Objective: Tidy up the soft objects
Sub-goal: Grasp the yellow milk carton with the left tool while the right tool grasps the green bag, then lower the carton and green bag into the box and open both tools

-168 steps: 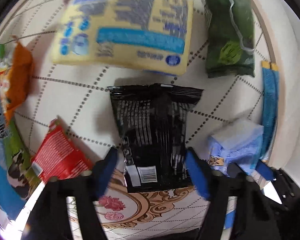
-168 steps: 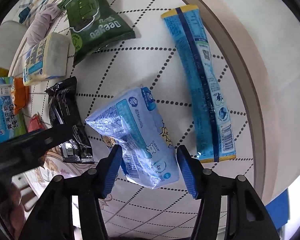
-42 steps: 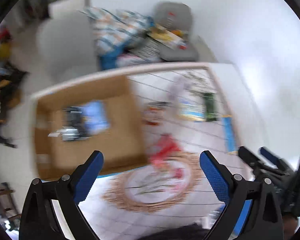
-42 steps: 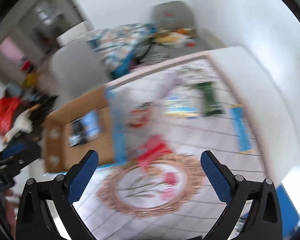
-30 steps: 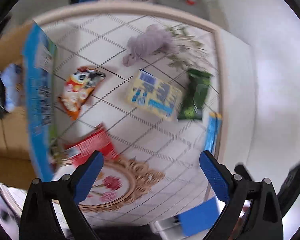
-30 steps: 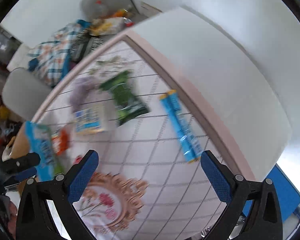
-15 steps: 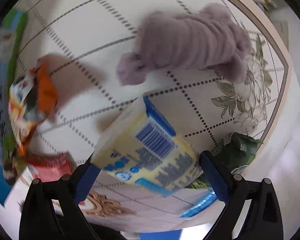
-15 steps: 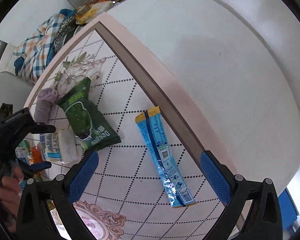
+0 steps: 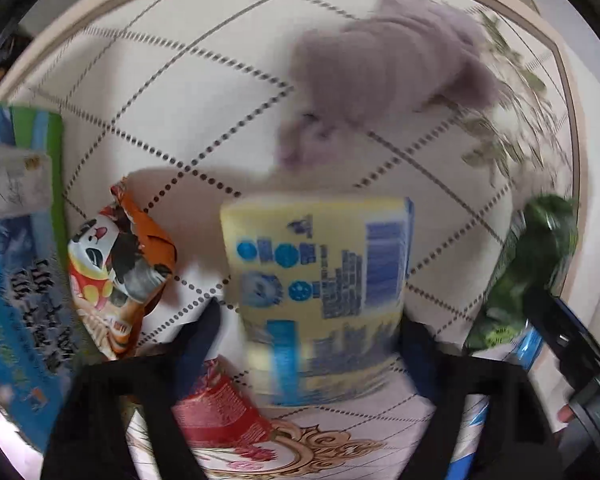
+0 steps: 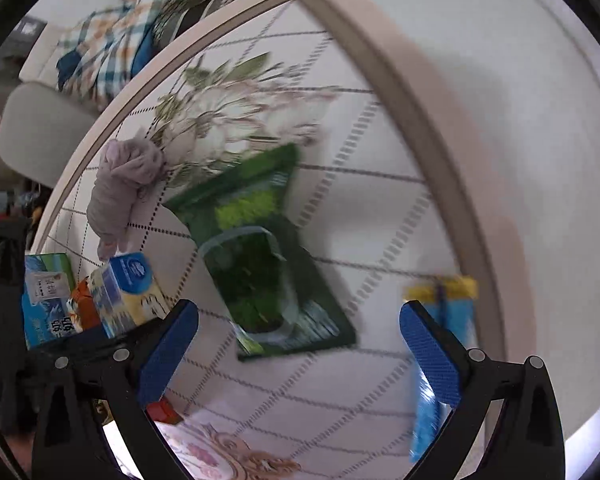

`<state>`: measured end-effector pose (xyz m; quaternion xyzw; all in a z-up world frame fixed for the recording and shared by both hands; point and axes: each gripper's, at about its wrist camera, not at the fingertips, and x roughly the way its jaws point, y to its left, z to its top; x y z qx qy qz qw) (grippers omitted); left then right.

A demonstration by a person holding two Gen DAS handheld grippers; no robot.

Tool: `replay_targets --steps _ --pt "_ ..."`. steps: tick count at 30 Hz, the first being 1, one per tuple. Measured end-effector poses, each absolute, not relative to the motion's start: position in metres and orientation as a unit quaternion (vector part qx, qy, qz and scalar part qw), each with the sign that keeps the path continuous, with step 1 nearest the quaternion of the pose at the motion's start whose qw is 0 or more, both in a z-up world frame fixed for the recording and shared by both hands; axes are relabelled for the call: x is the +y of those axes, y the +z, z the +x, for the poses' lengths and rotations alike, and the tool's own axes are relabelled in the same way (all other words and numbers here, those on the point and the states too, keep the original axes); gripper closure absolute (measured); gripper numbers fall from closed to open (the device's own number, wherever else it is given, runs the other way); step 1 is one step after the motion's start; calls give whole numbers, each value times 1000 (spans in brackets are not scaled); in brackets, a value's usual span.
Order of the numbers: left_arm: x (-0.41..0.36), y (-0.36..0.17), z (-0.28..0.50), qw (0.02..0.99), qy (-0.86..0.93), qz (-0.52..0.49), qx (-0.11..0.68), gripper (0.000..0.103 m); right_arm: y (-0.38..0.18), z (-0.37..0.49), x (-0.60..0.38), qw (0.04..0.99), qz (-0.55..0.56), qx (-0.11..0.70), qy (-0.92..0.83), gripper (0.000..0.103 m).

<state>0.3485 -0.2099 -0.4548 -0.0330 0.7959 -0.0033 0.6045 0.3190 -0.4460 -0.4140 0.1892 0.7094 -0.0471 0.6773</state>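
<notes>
Yellow pack [image 9: 320,292]: it is lying in the lower middle of the left wrist view, on the bench [image 9: 204,92], right between the fingers of the left tool [image 9: 310,344].
Left tool: its jaws are closing around the yellow pack; the picture is too blurry to tell if the pads are pressing on it yet.
Way the pack is lying: its long side is running up and down the frame, away from the tool, so the fingers are meeting its two long sides.
Green bag [image 10: 260,264]: it is lying in the middle of the right wrist view, just above the gap of the right tool [image 10: 298,350], with its long side slanting from upper right to lower left.
Right tool: its jaws are wide and starting to close, with nothing between them yet.
Nearer hand: the left one is nearer the yellow pack; the right one is nearer the green bag.
Other soft things: a purple sock [image 9: 384,80] is lying above the yellow pack, and an orange snack bag [image 9: 120,268] is lying to its left.
</notes>
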Motion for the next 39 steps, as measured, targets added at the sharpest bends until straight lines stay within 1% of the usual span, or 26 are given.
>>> replay_targets --steps 1,3,5,6,7,9,11,13,18,25,28,31,34,39 --pt "-209 -454 348 609 -2 -33 792 42 -419 324 -442 674 179 715 -45 17" --pt "-213 -451 346 620 -5 -20 785 42 -428 332 -435 667 167 725 -46 38" --pt "-217 -447 339 627 -3 -13 779 42 -434 335 -431 660 163 732 -52 45" --pt "-219 -444 335 632 -2 -12 775 43 -433 335 -429 665 160 728 -55 55" --pt "-222 -439 333 638 -2 -8 770 43 -431 335 -427 666 159 727 -54 56" --pt "-225 -422 322 651 -7 0 759 43 -426 333 -425 664 159 729 -51 64" --pt "-231 -405 314 664 -22 -1 748 43 -418 328 -421 666 157 728 -46 66" --pt "-233 -385 304 671 -47 -23 740 43 -408 318 -417 669 161 724 -42 66" --pt "-211 -324 279 704 -75 -53 705 43 -357 294 -397 690 179 701 -14 67" --pt "-90 -230 272 756 -66 -63 648 42 -276 274 -323 725 171 665 46 67" --pt "-47 -206 260 771 -47 -59 632 43 -240 268 -274 736 166 651 80 67" --pt "7 -195 254 780 -24 -56 623 42 -219 268 -218 743 151 643 106 67" --pt "49 -196 253 782 0 -49 621 42 -209 271 -169 746 134 641 123 67" --pt "116 -224 274 769 39 -38 637 43 -219 288 -91 749 90 645 120 67"
